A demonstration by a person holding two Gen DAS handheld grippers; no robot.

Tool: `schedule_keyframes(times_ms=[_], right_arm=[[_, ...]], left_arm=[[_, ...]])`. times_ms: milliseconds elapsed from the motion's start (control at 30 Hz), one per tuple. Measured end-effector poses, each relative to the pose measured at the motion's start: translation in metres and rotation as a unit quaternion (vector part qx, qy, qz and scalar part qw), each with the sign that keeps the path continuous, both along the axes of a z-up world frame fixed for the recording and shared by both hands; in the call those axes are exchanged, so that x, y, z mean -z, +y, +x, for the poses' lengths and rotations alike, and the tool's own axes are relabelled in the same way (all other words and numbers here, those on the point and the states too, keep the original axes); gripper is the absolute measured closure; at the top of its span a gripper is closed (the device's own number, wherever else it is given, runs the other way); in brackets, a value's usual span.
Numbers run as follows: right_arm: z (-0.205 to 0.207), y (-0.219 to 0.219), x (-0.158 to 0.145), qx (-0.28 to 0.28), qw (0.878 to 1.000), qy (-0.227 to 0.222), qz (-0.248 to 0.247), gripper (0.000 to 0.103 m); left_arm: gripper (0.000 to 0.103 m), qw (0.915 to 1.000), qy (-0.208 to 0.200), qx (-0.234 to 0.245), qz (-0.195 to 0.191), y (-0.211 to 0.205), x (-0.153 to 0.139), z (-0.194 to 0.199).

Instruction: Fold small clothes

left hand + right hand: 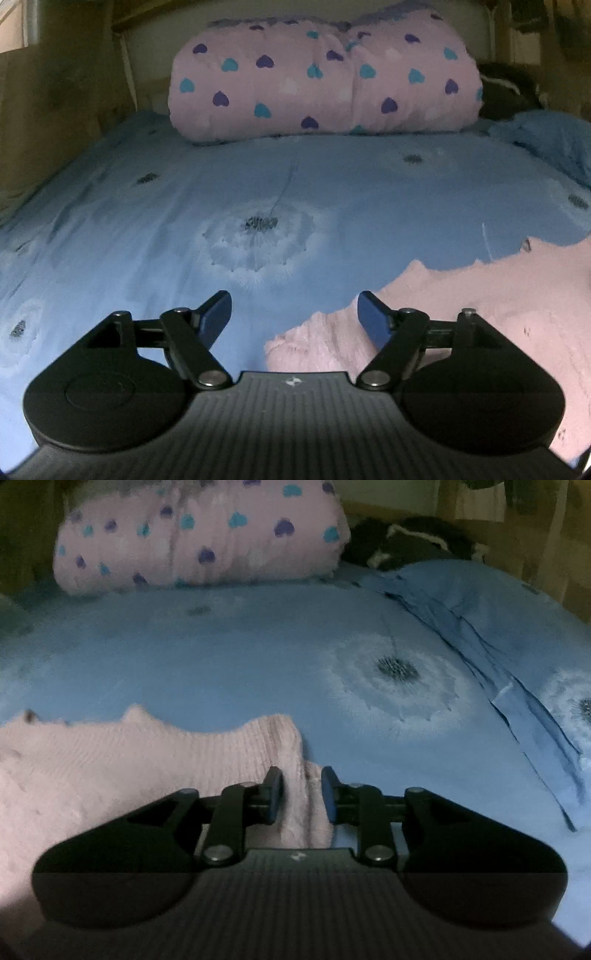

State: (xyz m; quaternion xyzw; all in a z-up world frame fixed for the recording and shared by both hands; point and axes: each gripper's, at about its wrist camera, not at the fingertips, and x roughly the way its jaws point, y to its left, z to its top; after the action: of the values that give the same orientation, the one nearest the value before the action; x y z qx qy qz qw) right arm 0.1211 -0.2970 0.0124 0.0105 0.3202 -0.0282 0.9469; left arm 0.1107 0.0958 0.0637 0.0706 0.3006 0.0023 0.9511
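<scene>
Left tool [294, 317]: jaws wide, empty, over blue bed [147, 229] | right tool [302, 794]: pink knit garment [110, 760] fold between pads, seemingly loose, not pinched.

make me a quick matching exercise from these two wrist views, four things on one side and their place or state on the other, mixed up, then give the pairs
Things:
1. left gripper
2. right gripper
3. heart-print quilt roll
4. blue bedsheet

Places or states:
A. printed with dandelions, spread under everything
B. jaws wide apart, nothing between them
C. bundled at the far end of the bed
D. jaws narrow, an edge of the pink knit garment between them

Pairs: 1-B, 2-D, 3-C, 4-A
</scene>
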Motion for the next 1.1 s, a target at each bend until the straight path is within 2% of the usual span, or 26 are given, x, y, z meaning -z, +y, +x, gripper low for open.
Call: schedule_keyframes(times_ms=[133, 200, 267, 367, 400, 433, 500, 533, 567, 600, 733, 800, 933, 1033, 1100], right_arm=[[0.0, -0.005, -0.002, -0.006, 1.0, -0.003, 0.008, 0.068], [-0.001, -0.01, 0.003, -0.007, 1.0, 0.003, 0.006, 0.068], [-0.003, -0.018, 0.006, -0.007, 1.0, -0.001, 0.026, 0.068], [-0.004, -0.027, 0.008, -0.007, 0.998, -0.002, 0.061, 0.068], [-0.004, -0.028, 0.009, -0.01, 0.998, -0.002, 0.064, 0.068], [-0.004, -0.028, 0.009, -0.012, 0.998, -0.002, 0.064, 0.068], [-0.004, -0.027, 0.009, -0.016, 0.998, -0.003, 0.062, 0.068], [-0.003, -0.027, 0.01, -0.017, 0.998, -0.004, 0.062, 0.068], [-0.003, -0.027, 0.01, -0.02, 0.998, -0.005, 0.064, 0.077], [-0.004, -0.027, 0.01, -0.026, 0.997, -0.006, 0.067, 0.08], [-0.007, -0.024, 0.007, -0.024, 0.998, -0.018, 0.058, 0.084], [-0.008, -0.022, 0.004, -0.015, 0.998, -0.028, 0.053, 0.085], [-0.003, -0.023, 0.008, 0.011, 0.999, -0.028, 0.045, 0.085], [0.001, -0.029, 0.012, 0.018, 0.998, -0.025, 0.06, 0.085], [0.002, -0.03, 0.012, 0.018, 0.998, -0.024, 0.055, 0.083]], left_arm=[[0.024, 0.9994, 0.023, 0.01, -0.023, 0.002, 0.002, -0.001], [0.025, 0.9987, 0.037, 0.017, -0.029, 0.001, 0.007, -0.001], [0.027, 0.9985, 0.044, 0.024, -0.025, -0.003, 0.012, 0.001], [0.04, 0.9978, 0.05, 0.028, -0.033, -0.004, 0.018, 0.005], [0.048, 0.9972, 0.055, 0.028, -0.042, -0.003, 0.019, 0.007], [0.062, 0.9964, 0.06, 0.028, -0.053, -0.001, 0.02, 0.01], [0.085, 0.995, 0.065, 0.025, -0.071, 0.001, 0.022, 0.013], [0.086, 0.995, 0.06, 0.022, -0.076, 0.001, 0.021, 0.013], [0.087, 0.9959, 0.051, 0.018, -0.073, 0.0, 0.018, 0.011], [0.088, 0.9968, 0.04, 0.014, -0.067, -0.001, 0.016, 0.01], [0.088, 0.9993, -0.004, -0.015, -0.035, -0.001, 0.005, 0.007], [0.088, 0.9994, -0.022, -0.026, -0.005, -0.003, 0.004, 0.009], [0.087, 0.9993, -0.006, -0.031, 0.021, -0.006, 0.015, 0.025], [0.087, 0.9989, 0.021, -0.033, 0.026, -0.006, 0.032, 0.039], [0.086, 0.9987, 0.023, -0.031, 0.034, -0.006, 0.038, 0.042]])
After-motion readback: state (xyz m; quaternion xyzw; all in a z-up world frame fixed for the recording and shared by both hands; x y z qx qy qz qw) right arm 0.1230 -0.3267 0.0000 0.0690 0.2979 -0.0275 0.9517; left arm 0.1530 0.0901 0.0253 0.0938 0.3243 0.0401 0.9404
